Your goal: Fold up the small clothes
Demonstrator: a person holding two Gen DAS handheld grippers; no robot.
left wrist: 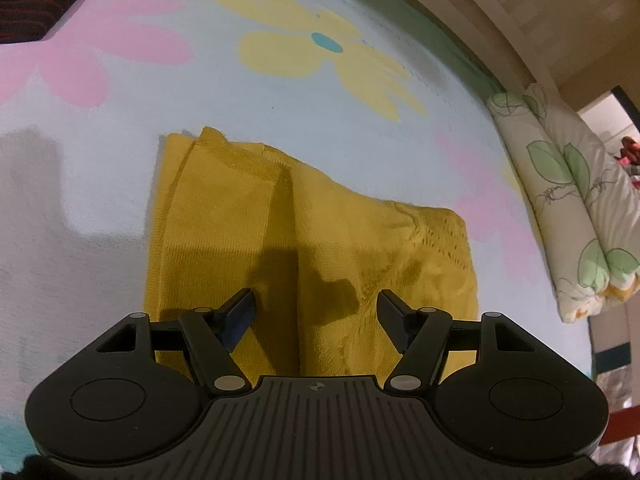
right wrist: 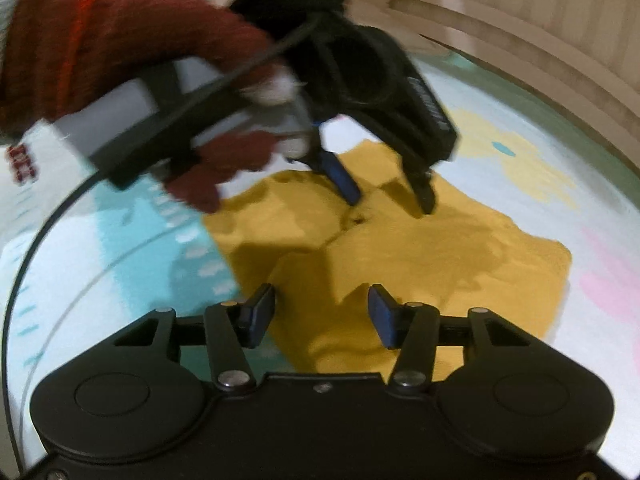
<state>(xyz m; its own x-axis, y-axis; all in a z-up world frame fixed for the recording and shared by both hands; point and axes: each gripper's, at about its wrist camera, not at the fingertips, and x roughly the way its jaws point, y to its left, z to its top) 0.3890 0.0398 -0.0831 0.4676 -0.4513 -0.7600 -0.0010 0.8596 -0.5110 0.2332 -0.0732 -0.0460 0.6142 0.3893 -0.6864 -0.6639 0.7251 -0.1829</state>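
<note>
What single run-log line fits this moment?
garment: yellow, on flowered sheet | left gripper: open above it | right gripper: open above it

The left wrist view looks forward and steeply down along the left claw (left wrist: 316,312), sitting close above a yellow knit garment (left wrist: 248,224) on a flowered bed cover (left wrist: 120,120); a leaf-print pillow (left wrist: 576,216) and a pale wall fill its right edge. The right wrist view looks down along the right claw (right wrist: 322,312) from the garment's (right wrist: 440,264) other side, equally close but blurred. It faces the left claw (right wrist: 390,196) and the gloved hand (right wrist: 224,160) carrying it. Both views share the garment and the cover (right wrist: 540,184) around it.
</note>
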